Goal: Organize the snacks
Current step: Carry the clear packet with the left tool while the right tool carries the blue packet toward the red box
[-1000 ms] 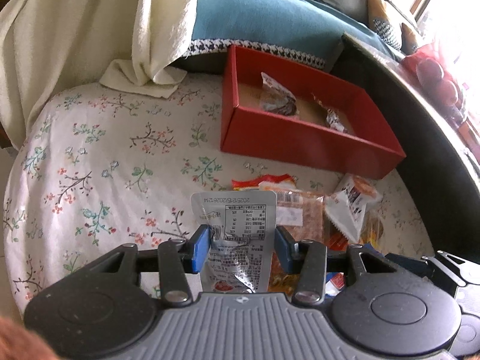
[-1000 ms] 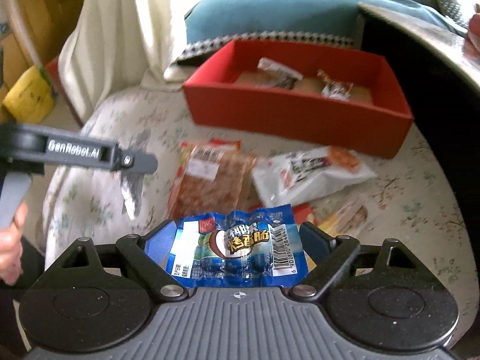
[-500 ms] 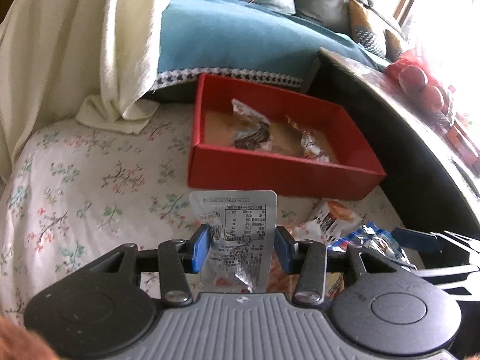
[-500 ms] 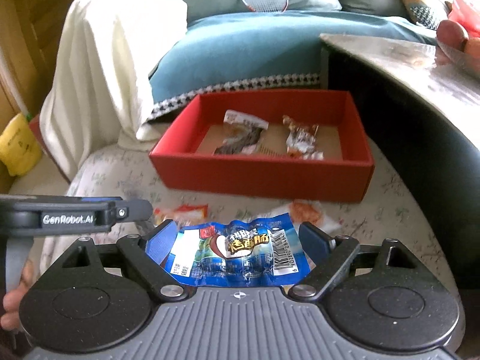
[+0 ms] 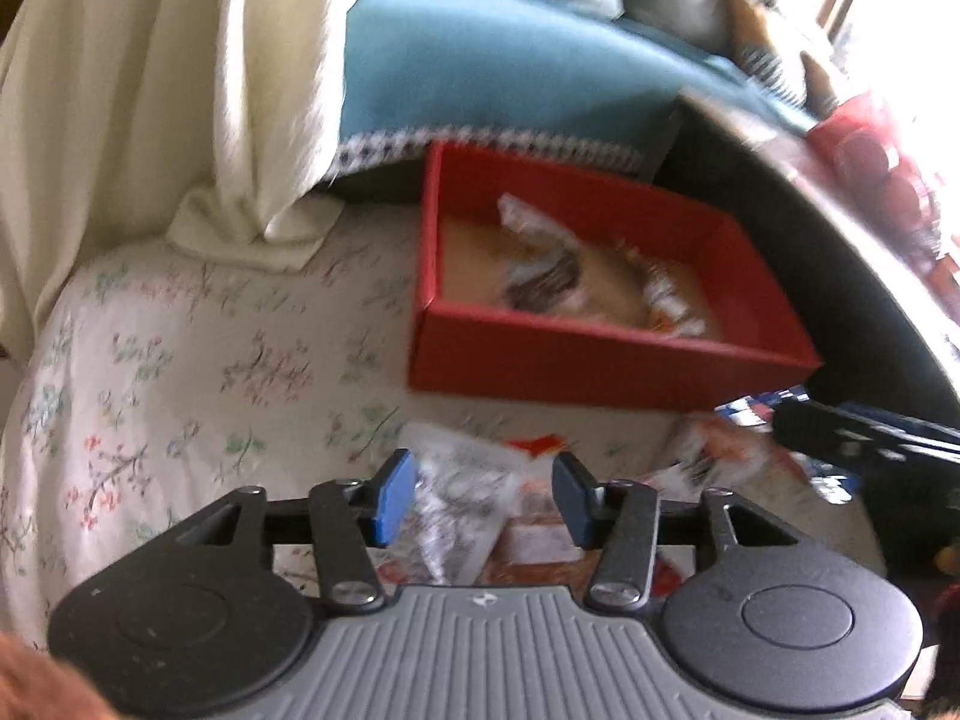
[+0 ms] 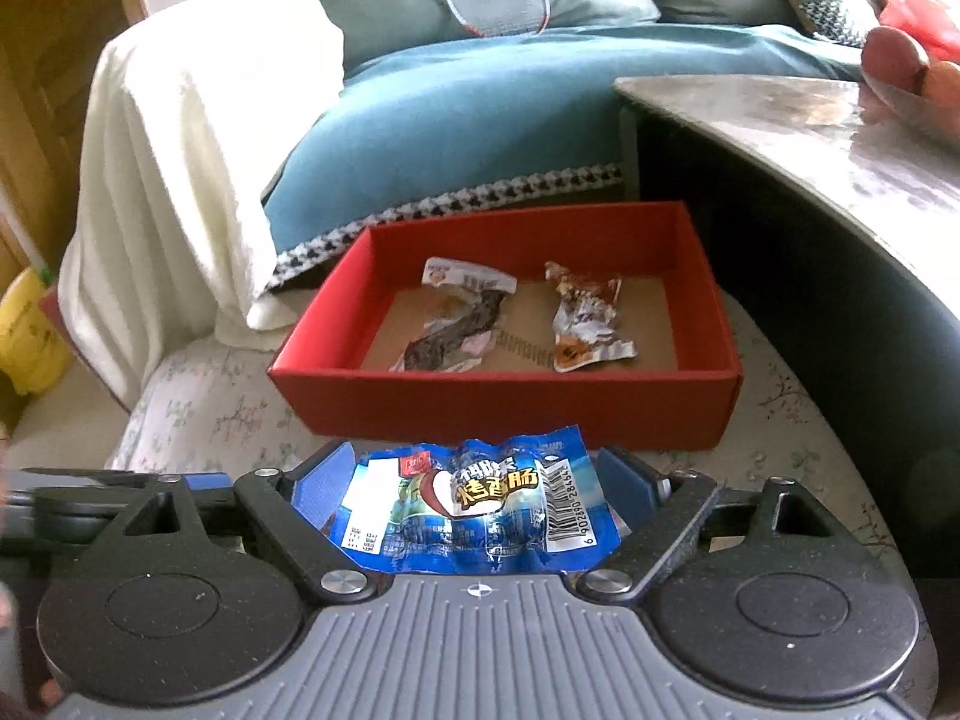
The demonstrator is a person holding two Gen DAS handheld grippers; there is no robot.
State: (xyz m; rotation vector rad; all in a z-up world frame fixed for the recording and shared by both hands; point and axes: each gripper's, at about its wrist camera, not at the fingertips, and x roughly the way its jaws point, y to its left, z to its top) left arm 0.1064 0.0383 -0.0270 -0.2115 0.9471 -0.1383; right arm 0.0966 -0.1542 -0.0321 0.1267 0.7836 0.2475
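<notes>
1. Where the snacks lie spread, a floral-covered surface (image 5: 180, 372) carries everything; it is blurred in the left wrist view.
2. Red box (image 6: 504, 402): open-topped, at the far side of the floral surface, just before a blue sofa cushion (image 6: 480, 120).
3. Right claw (image 6: 474, 480): wide-set and clenched on a blue sausage packet (image 6: 474, 510), held crosswise between the pads, just short of the box's near wall.
4. Left claw (image 5: 483, 480): released. Its jaws have just been opening, with a silver packet (image 5: 462, 492) tilted between them, short of the box's near wall. Whether a pad touches it cannot be told through the blur.
5. Loose snacks (image 5: 720, 456): on the floral surface, right of the left claw and near the box front.
6. Two wrapped snacks, one dark (image 6: 456, 318) and one orange-and-white (image 6: 585, 318): side by side on the box floor, apart.
</notes>
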